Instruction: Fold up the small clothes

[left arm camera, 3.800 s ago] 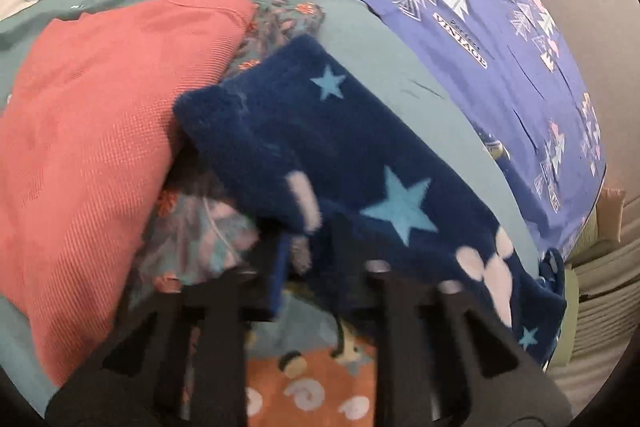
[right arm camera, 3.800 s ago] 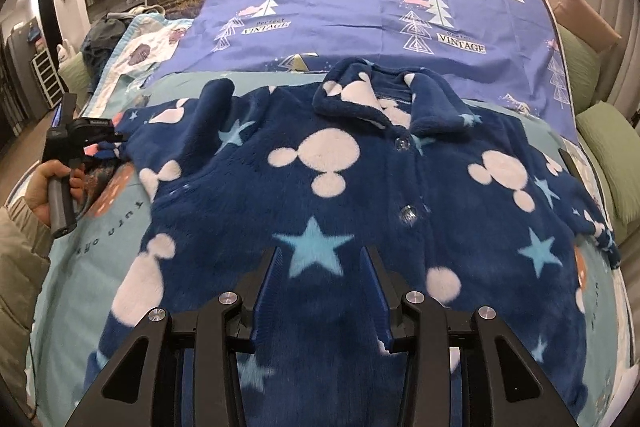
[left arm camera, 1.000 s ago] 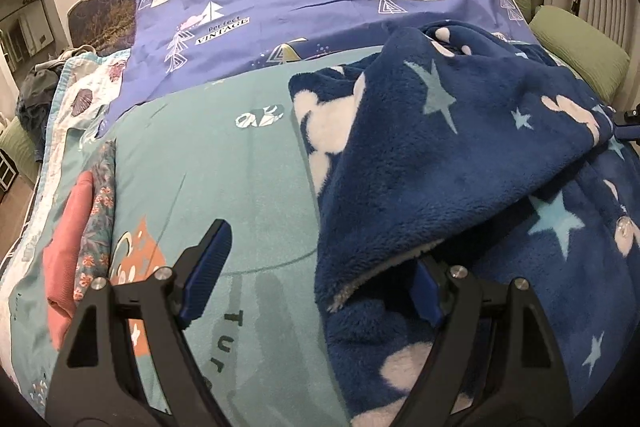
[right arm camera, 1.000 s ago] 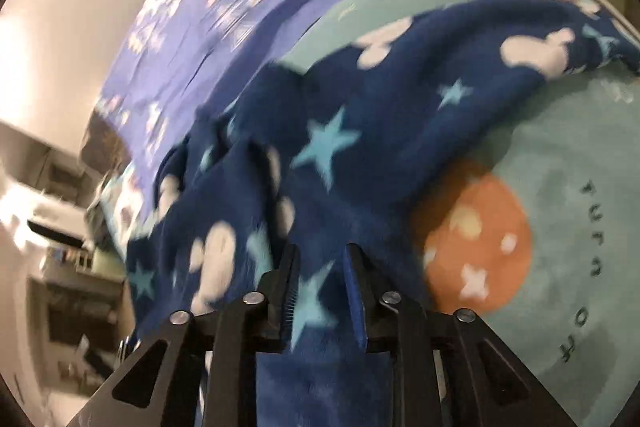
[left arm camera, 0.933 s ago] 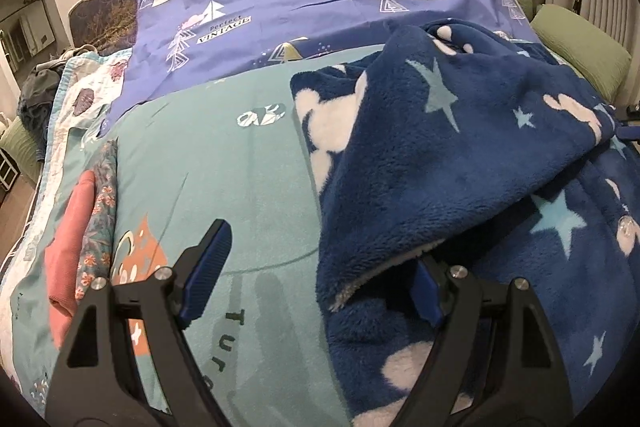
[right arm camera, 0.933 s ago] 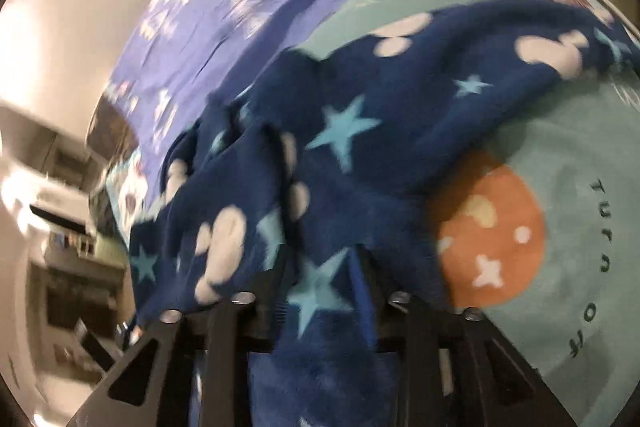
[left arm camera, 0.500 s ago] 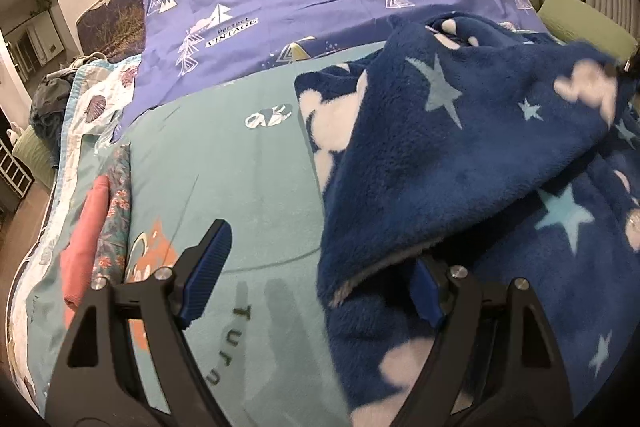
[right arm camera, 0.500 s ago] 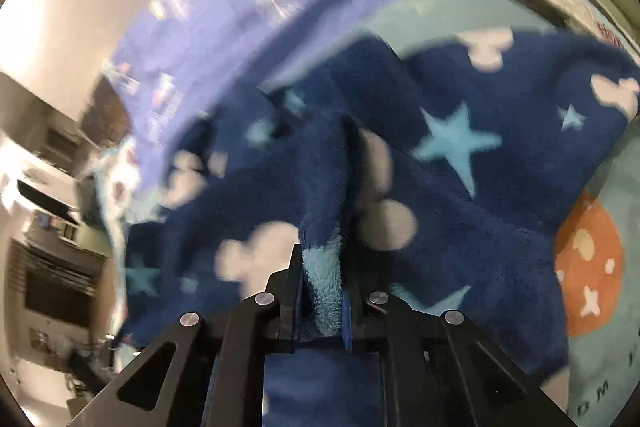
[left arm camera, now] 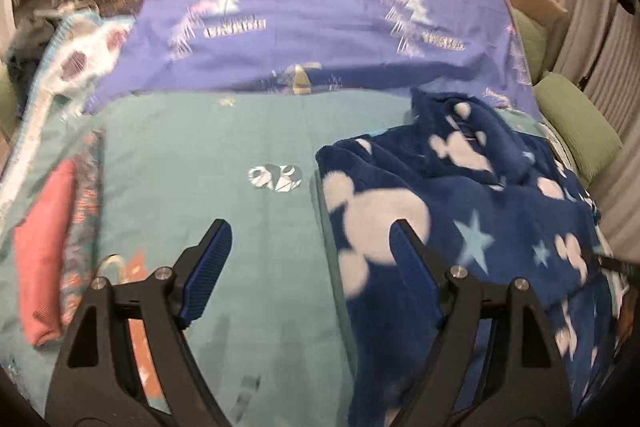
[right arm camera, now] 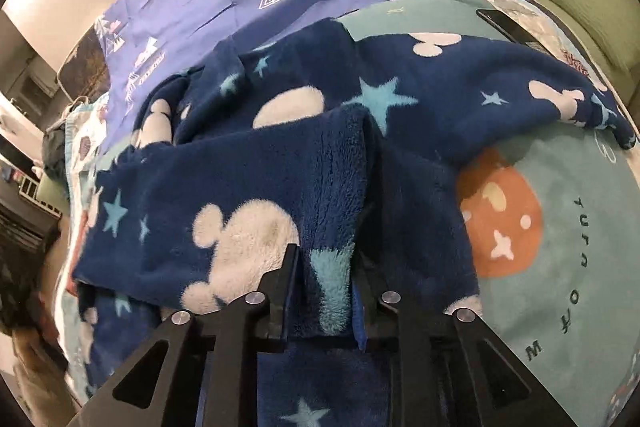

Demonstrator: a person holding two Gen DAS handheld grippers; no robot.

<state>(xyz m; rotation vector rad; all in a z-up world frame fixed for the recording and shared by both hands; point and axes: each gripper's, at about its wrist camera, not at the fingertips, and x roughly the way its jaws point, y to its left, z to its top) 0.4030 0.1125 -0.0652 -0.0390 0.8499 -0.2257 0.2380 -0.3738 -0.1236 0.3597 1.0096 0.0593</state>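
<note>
Two bedcovers are filling both views: a teal sheet (left arm camera: 208, 147) in front of me and a purple tree-print sheet (left arm camera: 320, 19) lying beyond it. On the teal one, toward the right side of my left camera's view, the navy fleece jacket (left arm camera: 500, 227) with its stars and white mouse heads is lying bunched, partly doubled over itself. At the left edge of that view a folded coral garment (left arm camera: 40, 259) is lying beside a floral one (left arm camera: 84, 211), well apart from the jacket. Green cushions (left arm camera: 576, 131) are sitting along the far right.

I am holding my left gripper (left arm camera: 308, 251) wide open above the teal sheet, nothing between its blue pads; its right finger is showing in front of the jacket's edge. My right gripper (right arm camera: 324, 279) is holding a fold of the jacket's hem, a light-blue star patch sitting between the pads, and its jaws are easing apart at this moment while the fleece is draping away to the left.
</note>
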